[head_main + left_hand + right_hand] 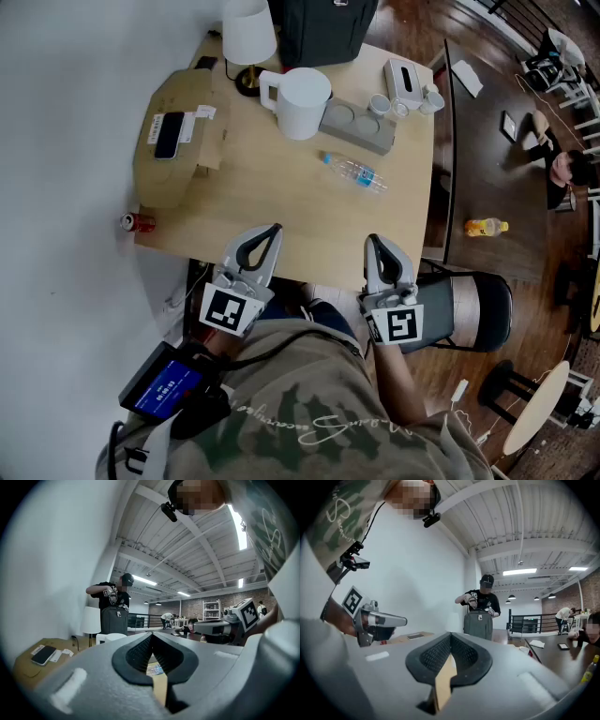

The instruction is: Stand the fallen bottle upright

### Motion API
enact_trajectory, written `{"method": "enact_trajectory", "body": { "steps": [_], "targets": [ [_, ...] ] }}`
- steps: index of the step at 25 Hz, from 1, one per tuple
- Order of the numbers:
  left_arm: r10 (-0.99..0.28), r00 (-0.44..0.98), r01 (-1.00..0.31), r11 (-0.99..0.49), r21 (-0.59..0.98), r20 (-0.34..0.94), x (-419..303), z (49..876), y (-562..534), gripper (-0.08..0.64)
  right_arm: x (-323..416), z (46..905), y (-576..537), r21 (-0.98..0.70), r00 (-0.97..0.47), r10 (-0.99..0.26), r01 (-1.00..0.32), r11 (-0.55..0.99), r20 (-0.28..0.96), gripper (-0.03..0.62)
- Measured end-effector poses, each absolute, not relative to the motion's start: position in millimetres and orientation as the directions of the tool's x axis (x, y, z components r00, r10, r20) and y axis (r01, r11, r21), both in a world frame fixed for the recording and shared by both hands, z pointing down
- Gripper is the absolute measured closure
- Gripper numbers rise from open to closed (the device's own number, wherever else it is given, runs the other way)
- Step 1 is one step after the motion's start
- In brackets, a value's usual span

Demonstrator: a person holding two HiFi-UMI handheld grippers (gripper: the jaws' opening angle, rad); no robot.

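A clear plastic bottle [356, 173] with a blue label and blue cap lies on its side on the light wooden table [281, 206], right of centre. A sliver of the bottle [156, 670] shows through the gap behind the left jaws. Both grippers hover over the table's near edge, well short of the bottle. My left gripper [275, 228] [152, 634] is shut with nothing in it. My right gripper [372, 240] [451, 634] is also shut and empty, pointing roughly level towards the table.
A white pitcher [300, 101], a lamp [248, 37], a grey tray with cups [356, 127], a tissue box [405, 80] and a black backpack [323, 28] fill the far side. A cardboard box [178, 141] with a phone lies left. A red can [139, 222] sits at the left corner.
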State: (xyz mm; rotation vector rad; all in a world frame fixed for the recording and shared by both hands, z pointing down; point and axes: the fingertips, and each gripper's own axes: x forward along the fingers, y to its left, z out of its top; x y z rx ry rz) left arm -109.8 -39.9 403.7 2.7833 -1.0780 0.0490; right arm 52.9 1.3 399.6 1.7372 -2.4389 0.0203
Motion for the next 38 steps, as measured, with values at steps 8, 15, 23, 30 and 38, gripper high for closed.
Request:
{"method": "enact_trajectory", "body": {
  "steps": [8,15,23,30,38],
  "targets": [
    [-0.622,0.779,-0.626,-0.759,0.182,0.083,-109,412,-92,0.558,59,493,-66,0.141,-0.339,-0.778,-0.869,0.474,0.529,0.525],
    [-0.728,0.675,-0.737,-0.659,0.147,0.121,-131,410,-140,0.558,104,636,-141,0.251,-0.178,-0.398,-0.534,0.807,0.9,0.282],
    [-0.802,0.557,-0.831,-0.541,0.13,0.215,-158,427,-147,0.558,122,775,-188,0.081,-0.01,-0.089,-0.327,0.941,0.996,0.304],
    [-0.814,0.504,-0.863,-0.487,0.133,0.289,-150,441,-150,0.558,117,797,-192,0.063,-0.021,-0.072,-0.289,0.955,0.997,0.276],
    [-0.806,0.539,-0.842,-0.525,0.122,0.247,-131,420,-143,0.557,62,640,-216,0.276,-0.53,-0.584,-0.55,0.788,0.615,0.279]
  ]
}}
